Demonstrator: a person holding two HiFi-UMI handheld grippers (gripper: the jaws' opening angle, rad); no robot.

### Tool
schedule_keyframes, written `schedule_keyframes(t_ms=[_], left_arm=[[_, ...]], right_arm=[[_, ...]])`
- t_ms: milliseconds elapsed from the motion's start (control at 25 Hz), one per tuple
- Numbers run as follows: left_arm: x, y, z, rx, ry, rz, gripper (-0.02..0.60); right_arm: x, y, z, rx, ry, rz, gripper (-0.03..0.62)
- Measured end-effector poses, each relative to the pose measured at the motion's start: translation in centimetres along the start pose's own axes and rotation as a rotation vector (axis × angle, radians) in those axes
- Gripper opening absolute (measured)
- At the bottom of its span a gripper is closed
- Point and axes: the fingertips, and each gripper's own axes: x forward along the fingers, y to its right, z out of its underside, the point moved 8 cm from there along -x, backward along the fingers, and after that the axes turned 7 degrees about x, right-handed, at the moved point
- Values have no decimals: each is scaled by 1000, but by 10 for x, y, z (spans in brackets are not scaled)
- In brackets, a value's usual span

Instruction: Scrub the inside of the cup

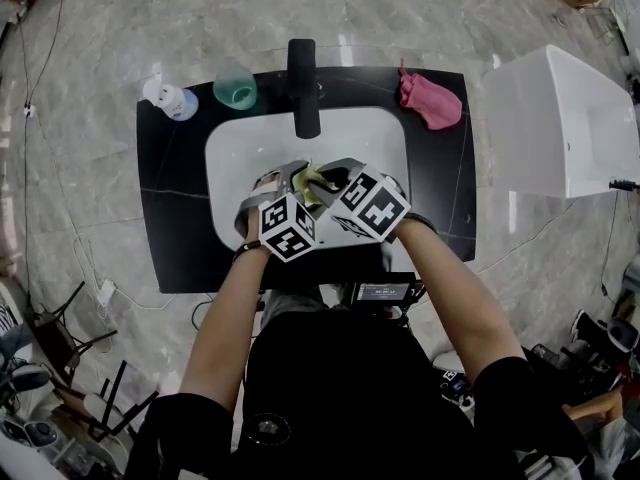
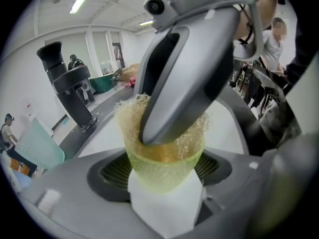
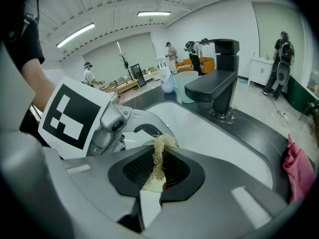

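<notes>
Here, at the back left corner of the black table (image 1: 170, 218), a soap bottle (image 1: 168, 98) stands upright, with a teal tumbler (image 1: 235, 86) just beside it on the right. A white sink (image 1: 240, 148) is set into the middle of the table, and a black tap (image 1: 303, 83) rises at its back edge and reaches out over the basin.

Both grippers hang close together over the sink, pointing down and away from the person. The left gripper (image 2: 162, 170) is clamped on the cup (image 2: 164, 158), a yellow-green see-through one with a pebbled wall. Its lower part sits between the two pads, and its mouth is turned away from the gripper's camera. The cup is held in the air above the basin, touching neither sink nor table. An amber tint shows through its upper wall.

Coming in from the right, the right gripper (image 3: 158, 171) has its jaws pressed together on a scrubber (image 3: 159, 151), a pale, stringy wad that sticks out past the tips. In the left gripper view the tips of this gripper reach down through the cup's rim into its inside.

Further right, a pink cloth (image 1: 430, 101) lies crumpled at the back right corner of the table. A white bin (image 1: 570, 118) stands on the floor just beyond the table's right edge. A few people stand far off in the room behind.
</notes>
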Motion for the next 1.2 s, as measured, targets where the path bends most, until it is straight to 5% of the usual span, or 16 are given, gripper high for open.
schedule_keyframes(t_ms=[400,640,1200], left_arm=[[-11,-4,2,-49,27,-6,371],[-13,-8,6,-51,21,-25,373],[-1,8,-8,75,-3,2,371]], right_arm=[[-11,14,5,-72,14,104,44],[-8,11,18,-30,-24,65,43],[5,-4,15,-34,-96,-46,41]])
